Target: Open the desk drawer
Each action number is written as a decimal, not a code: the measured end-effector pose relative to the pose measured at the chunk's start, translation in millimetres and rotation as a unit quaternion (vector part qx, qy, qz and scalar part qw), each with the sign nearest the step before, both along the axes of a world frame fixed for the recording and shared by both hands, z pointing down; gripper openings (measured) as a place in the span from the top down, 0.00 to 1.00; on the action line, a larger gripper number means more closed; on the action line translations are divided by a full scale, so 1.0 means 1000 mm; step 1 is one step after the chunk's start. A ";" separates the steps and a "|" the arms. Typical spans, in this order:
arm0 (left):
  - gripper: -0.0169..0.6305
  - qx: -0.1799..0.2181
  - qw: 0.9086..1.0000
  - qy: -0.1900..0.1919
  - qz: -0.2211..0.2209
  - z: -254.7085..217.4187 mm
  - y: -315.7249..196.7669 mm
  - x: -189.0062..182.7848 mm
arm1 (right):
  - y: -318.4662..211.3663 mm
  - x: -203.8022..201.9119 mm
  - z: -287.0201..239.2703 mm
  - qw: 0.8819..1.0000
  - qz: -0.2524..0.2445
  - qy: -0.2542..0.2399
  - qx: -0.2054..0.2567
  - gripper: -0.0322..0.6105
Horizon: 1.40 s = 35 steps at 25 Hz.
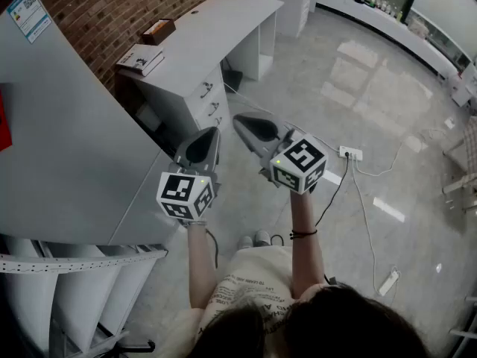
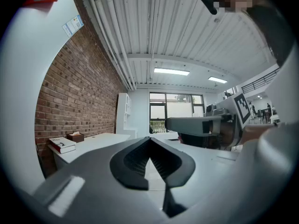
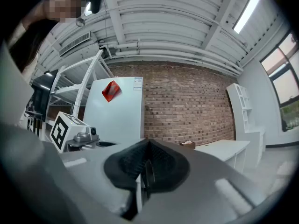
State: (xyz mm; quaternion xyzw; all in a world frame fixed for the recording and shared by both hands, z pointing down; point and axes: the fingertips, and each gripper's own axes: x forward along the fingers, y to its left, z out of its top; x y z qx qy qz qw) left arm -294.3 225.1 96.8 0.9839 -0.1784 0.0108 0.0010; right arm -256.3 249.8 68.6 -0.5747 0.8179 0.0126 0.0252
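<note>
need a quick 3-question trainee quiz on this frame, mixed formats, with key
1. True or false: the left gripper is clamped on a drawer handle of the desk.
2. Multiple choice: what lies on the desk top? A) a book and a tissue box; B) a laptop; C) a mug.
3. Fill in: the right gripper has its jaws ____, with nothing between them.

Key:
1. False. It is held in the air short of the desk, jaws together and empty; the drawers look closed.
2. A.
3. Shut.
</note>
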 end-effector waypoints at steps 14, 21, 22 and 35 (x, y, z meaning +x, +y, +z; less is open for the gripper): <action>0.97 -0.012 1.000 0.000 -0.002 0.004 -0.002 0.032 | -0.006 0.034 0.006 1.000 0.008 0.005 -0.010 0.95; 0.97 -0.034 0.999 0.004 -0.022 0.021 0.006 0.039 | -0.002 0.049 0.021 1.000 0.000 -0.002 -0.024 0.95; 0.98 -0.037 0.999 0.002 -0.026 0.023 0.005 0.039 | -0.003 0.049 0.023 1.000 -0.002 -0.003 -0.026 0.95; 0.98 -0.046 0.998 -0.002 -0.043 0.028 -0.034 0.047 | -0.042 0.064 0.029 0.999 -0.003 -0.026 -0.034 0.95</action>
